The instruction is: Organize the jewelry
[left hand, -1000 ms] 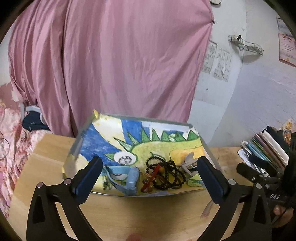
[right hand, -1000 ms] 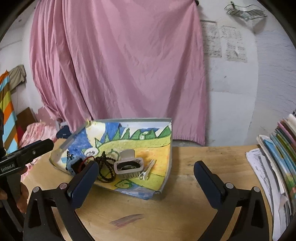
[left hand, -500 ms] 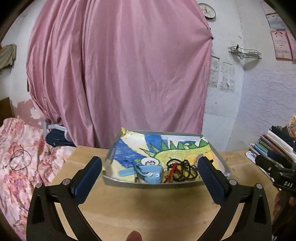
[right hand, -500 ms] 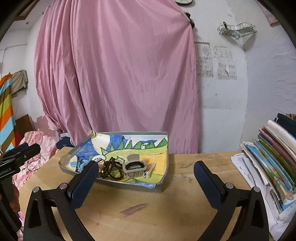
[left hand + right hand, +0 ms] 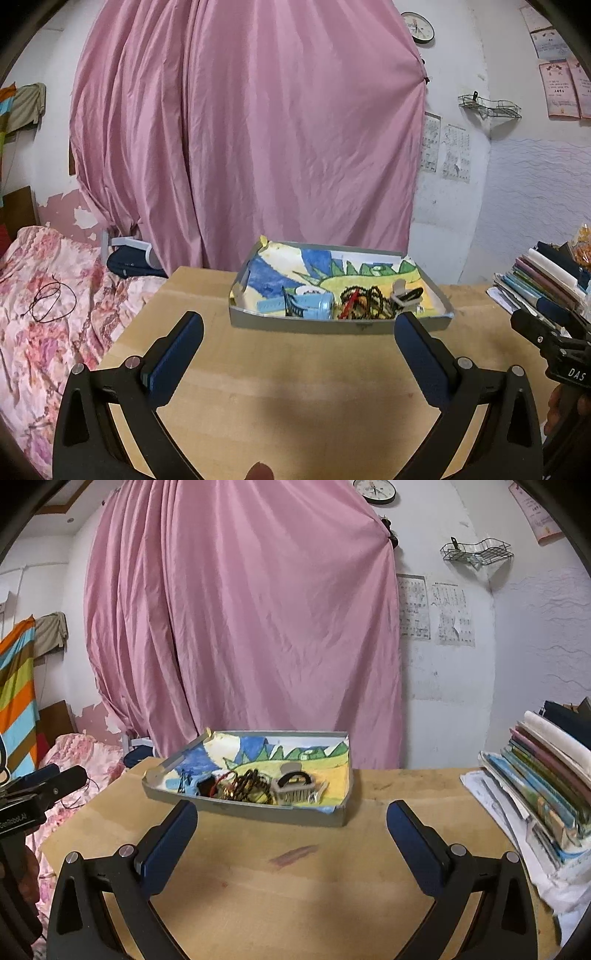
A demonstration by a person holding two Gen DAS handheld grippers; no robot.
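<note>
- Left claw (image 5: 295,345) wide open, holding nothing, low in the frame over the bare wooden tabletop (image 5: 280,373).
- Right claw (image 5: 291,827) wide open too, empty, low in the frame over the same tabletop.
- Just past the claw tips, in the middle of both views: a flat grey tray (image 5: 332,324) lined with a colourful drawing, resting on the tabletop.
- Inside the tray, near the front wall: a blue watch (image 5: 310,305) on the left, a heap of dark beads (image 5: 364,301) with a bit of red in the middle, a grey hair clip (image 5: 406,293) on the right.
- In the right view, a small grey comb-like clip (image 5: 293,788) just right of the beads.
- Pile of books (image 5: 543,771) at the right edge.
- Pink curtain (image 5: 251,129) filling the top, behind the tabletop.
- Flowery bed (image 5: 40,295) at the lower left.
- Round clock (image 5: 417,27) at the upper right.
</note>
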